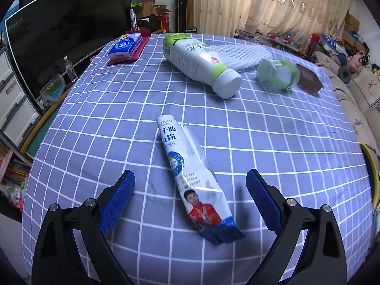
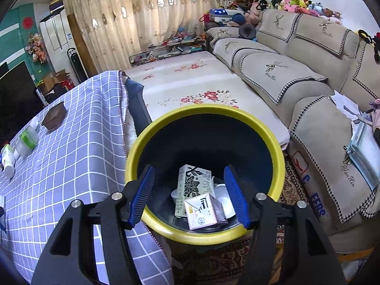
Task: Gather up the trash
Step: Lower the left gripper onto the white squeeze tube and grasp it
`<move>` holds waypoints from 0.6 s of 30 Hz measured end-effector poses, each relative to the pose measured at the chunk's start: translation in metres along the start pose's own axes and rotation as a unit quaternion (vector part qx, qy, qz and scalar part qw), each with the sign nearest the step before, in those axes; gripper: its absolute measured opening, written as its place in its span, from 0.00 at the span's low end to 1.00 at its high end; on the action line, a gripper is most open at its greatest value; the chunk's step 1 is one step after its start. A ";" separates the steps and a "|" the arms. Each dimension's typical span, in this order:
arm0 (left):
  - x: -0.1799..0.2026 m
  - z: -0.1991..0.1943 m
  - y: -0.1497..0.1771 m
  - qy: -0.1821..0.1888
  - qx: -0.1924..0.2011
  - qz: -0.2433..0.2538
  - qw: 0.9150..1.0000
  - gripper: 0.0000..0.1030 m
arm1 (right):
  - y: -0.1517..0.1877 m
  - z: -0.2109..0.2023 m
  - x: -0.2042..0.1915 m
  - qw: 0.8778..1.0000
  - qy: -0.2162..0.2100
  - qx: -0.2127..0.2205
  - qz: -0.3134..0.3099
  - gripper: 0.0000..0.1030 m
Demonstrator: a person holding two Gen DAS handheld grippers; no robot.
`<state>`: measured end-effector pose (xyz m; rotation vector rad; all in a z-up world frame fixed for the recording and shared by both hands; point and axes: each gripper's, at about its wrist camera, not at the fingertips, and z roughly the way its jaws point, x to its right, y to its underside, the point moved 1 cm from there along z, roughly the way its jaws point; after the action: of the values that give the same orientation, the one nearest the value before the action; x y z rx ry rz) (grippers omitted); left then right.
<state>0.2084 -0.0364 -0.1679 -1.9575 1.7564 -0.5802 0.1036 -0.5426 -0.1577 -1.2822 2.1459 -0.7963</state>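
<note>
In the left wrist view, the left gripper (image 1: 190, 190) hangs over the checked worktop (image 1: 285, 142), angled steeply down, its blue fingers (image 1: 118, 199) spread wide with nothing pressed between them. The protein powder sachet (image 1: 192, 173) lies flat on the cloth between the two fingers, touching neither, its torn blue end nearest the camera. To take it well, I judge the fingers should drop until they straddle the sachet's narrow width near its middle, then close across it, since a flat foil pack is likely to slide or buckle if pinched at one end. Beyond the sachet lie a white-and-green bottle (image 1: 201, 64) on its side, a foam fruit net (image 1: 237, 52), a crushed green-banded cup (image 1: 276, 73) and a brown tray (image 1: 308, 78).

In the right wrist view, the right gripper (image 2: 188, 190) points down into the yellow-rimmed bin (image 2: 280, 156) just beside the worktop's edge. Its fingers (image 2: 142, 192) stand apart and hold nothing. A patterned carton (image 2: 193, 185) and a pale pink box (image 2: 204, 211) lie in the bin's bottom with white cups.
</note>
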 end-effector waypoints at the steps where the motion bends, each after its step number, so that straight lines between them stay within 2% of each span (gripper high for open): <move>1: 0.001 0.002 -0.001 -0.002 -0.001 0.000 1.000 0.90 | 0.000 0.000 -0.001 1.000 -0.002 0.000 -0.001 0.56; 6: 0.007 0.009 -0.001 -0.016 -0.004 0.012 1.000 0.78 | 0.001 0.002 -0.006 1.000 -0.009 -0.003 -0.003 0.56; 18: 0.017 0.002 -0.001 0.001 0.002 0.033 0.999 0.42 | 0.005 0.006 -0.006 1.000 -0.019 -0.010 0.000 0.57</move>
<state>0.2126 -0.0529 -0.1688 -1.8890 1.8126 -0.5642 0.1071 -0.5369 -0.1646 -1.2975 2.1295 -0.7452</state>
